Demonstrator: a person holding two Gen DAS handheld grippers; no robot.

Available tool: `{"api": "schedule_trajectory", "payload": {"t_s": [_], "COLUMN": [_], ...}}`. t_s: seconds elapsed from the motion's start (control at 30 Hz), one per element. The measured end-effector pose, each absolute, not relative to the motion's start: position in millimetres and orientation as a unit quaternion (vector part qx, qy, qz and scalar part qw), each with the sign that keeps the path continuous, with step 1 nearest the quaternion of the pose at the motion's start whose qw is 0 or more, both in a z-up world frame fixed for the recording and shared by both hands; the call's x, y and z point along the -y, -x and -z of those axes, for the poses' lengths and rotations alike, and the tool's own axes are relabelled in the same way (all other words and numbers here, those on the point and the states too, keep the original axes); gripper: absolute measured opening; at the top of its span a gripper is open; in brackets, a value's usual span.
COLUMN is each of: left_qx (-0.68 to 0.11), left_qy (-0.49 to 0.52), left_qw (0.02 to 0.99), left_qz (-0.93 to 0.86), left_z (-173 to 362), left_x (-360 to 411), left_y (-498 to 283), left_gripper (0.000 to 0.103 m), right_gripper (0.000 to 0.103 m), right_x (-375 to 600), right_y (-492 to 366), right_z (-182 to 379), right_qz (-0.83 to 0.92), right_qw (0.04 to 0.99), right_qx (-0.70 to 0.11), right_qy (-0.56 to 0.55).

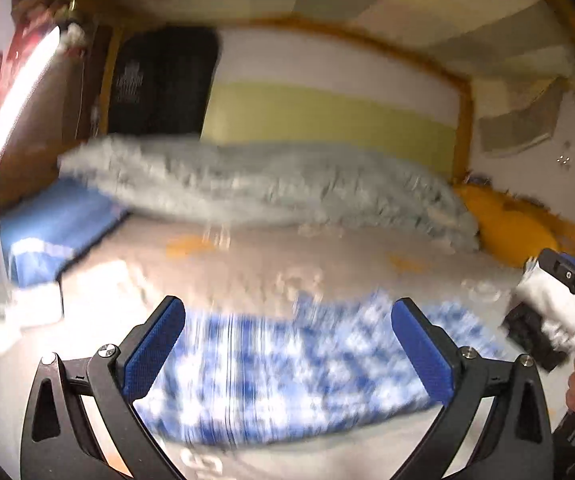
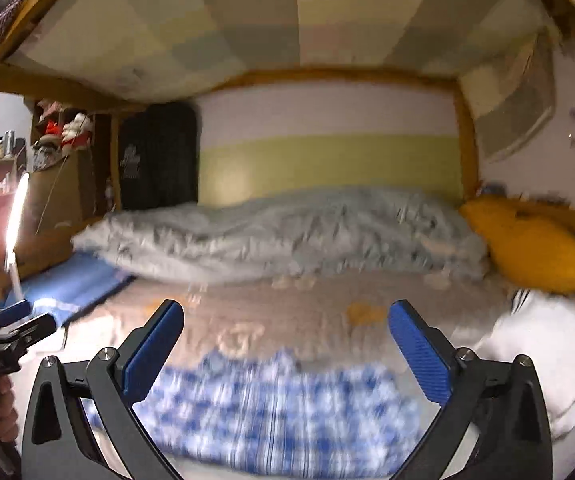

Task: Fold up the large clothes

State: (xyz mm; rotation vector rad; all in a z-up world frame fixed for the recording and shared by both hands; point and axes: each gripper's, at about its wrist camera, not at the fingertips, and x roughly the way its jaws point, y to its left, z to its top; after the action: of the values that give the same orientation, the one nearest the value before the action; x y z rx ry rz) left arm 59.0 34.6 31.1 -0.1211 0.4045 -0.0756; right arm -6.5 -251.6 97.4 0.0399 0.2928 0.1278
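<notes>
The right claw (image 2: 285,346) gapes empty above the blurred blue-checked garment (image 2: 271,412) on the bed (image 2: 307,312).

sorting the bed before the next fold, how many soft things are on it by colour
blue and white checked garment: 1
grey-blue duvet: 1
blue pillow: 1
yellow cushion: 1
white cloth pile: 1
total: 5
</notes>
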Motion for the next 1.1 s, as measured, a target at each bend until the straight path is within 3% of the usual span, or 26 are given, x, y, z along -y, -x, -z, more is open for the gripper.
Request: {"api": "schedule_trajectory", "payload": {"t_s": [0.13,0.33,0.5,0.9,1.0,1.07,1.1], "left_qx": [-0.259,-0.335,-0.401,-0.48,-0.46,-0.431,-0.424], "left_qy": [0.071,0.108,0.14,0.242,0.274,0.342,0.369], "left_qw": [0.962,0.935,0.905,0.843,0.845,0.835,0.827], "left_qz": [0.045,0.041,0.031,-0.001,0.006,0.004,0.006], "left_z": [-2.2,32.8,58.8,93.0,104.9,109.8,109.9], "left_x": [-25.9,-30.7,-33.9,-58.4,-72.4,-91.6,-99.2], "left_y": [-87.2,-115.1,-127.4,-121.2,-116.2,-110.0,-107.7], "left_gripper": [0.102,0.102,0.102,0.102,0.101,0.099,0.099], "right_gripper": [0.103,0.103,0.103,0.102,0.095,0.083,0.069], "right_x": [250.4,244.7,247.0,230.1,225.1,220.2,216.9], "right_y": [-27.1,-58.2,-87.0,-100.3,-98.6,-97.8,-97.5], "right_z": [-54.3,-18.0,7.3,28.9,29.6,31.7,32.2], "right_qz": [-0.055,-0.04,-0.056,-0.06,-0.087,-0.107,-0.117], "right_qw": [0.97,0.959,0.937,0.926,0.92,0.914,0.91], "right_qx": [-0.236,-0.28,-0.344,-0.373,-0.381,-0.391,-0.396], "right_qy": [-0.011,0.018,-0.031,-0.015,-0.025,-0.034,-0.036]}}
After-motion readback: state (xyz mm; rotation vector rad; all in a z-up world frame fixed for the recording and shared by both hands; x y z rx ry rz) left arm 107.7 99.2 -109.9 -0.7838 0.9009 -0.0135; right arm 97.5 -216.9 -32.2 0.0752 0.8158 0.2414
